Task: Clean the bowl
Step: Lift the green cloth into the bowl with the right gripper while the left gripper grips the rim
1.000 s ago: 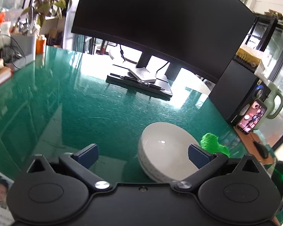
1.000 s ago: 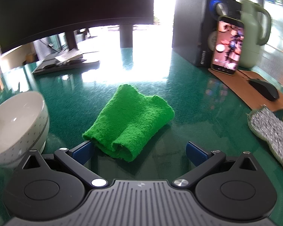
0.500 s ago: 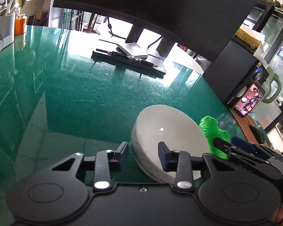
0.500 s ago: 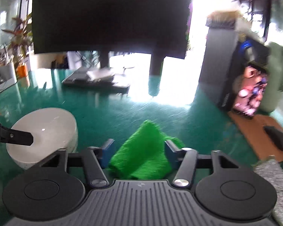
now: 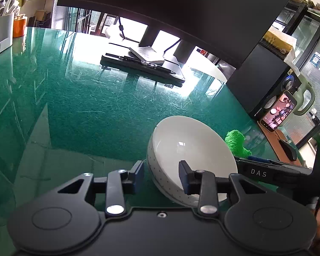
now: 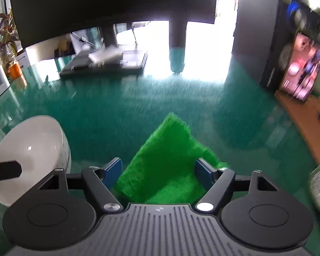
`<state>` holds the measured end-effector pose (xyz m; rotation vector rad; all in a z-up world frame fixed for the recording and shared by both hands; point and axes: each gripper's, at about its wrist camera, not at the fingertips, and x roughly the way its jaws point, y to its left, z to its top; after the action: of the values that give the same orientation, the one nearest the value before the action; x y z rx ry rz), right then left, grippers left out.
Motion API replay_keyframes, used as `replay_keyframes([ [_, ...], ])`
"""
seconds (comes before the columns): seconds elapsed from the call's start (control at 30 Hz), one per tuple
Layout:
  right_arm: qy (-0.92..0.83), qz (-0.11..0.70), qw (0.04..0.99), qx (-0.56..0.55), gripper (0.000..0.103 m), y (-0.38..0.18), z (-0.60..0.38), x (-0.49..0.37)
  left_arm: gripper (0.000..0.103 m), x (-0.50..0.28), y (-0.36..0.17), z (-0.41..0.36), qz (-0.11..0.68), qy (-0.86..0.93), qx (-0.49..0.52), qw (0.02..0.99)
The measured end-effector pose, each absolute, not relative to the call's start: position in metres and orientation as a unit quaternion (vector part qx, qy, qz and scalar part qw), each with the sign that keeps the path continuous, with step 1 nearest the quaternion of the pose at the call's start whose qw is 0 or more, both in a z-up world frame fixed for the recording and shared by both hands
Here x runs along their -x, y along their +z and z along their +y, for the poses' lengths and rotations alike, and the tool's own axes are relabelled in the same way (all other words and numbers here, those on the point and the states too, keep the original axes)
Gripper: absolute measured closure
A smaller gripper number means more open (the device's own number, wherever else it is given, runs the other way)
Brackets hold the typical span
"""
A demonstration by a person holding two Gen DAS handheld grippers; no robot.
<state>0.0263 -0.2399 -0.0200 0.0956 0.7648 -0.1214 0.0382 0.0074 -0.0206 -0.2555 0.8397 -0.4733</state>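
The left gripper [image 5: 161, 176] was closed on the near rim of the white bowl [image 5: 189, 153], one finger outside the wall and one inside. The bowl was tipped up on the green table [image 5: 85, 111], with its open side turned toward the left gripper. The right gripper [image 6: 157, 173] was pressed onto the green cloth [image 6: 168, 162], which was held between its two blue pads [image 6: 112, 171] just right of the bowl. One bowl and one cloth were seen. One phone [image 5: 278, 112] was lit up by one black speaker [image 5: 264, 81], and one dark mouse [image 5: 288, 149] was seen on the right.
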Motion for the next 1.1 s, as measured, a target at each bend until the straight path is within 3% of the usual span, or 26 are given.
replay_keyframes([
  [0.03,-0.059,0.37,0.926,-0.042,0.042,-0.02,-0.239,-0.025,0.069,-0.038,-0.02,0.007,0.402,-0.227,0.12,0.879],
  [0.07,-0.054,0.366,0.928,-0.043,0.065,-0.019,-0.239,-0.022,0.069,-0.038,-0.02,0.007,0.401,-0.228,0.118,0.879],
  [0.13,-0.034,0.364,0.928,-0.066,0.089,-0.016,-0.246,-0.015,0.071,-0.036,-0.018,0.007,0.398,-0.23,0.115,0.88],
  [0.43,0.101,0.317,0.932,-0.14,0.089,0.054,-0.264,0.012,0.08,-0.036,-0.019,0.017,0.396,-0.235,0.137,0.877],
  [0.53,0.181,0.323,0.924,-0.096,0.089,0.07,-0.23,0.007,0.082,-0.039,-0.023,0.026,0.401,-0.239,0.173,0.867],
  [0.87,0.246,0.468,0.849,0.011,0.089,0.022,-0.168,-0.052,0.085,-0.045,-0.025,0.03,0.403,-0.242,0.19,0.862],
  [1.1,0.226,0.474,0.849,0.051,0.09,0.014,-0.153,-0.052,0.085,-0.05,-0.026,0.031,0.401,-0.246,0.189,0.862],
])
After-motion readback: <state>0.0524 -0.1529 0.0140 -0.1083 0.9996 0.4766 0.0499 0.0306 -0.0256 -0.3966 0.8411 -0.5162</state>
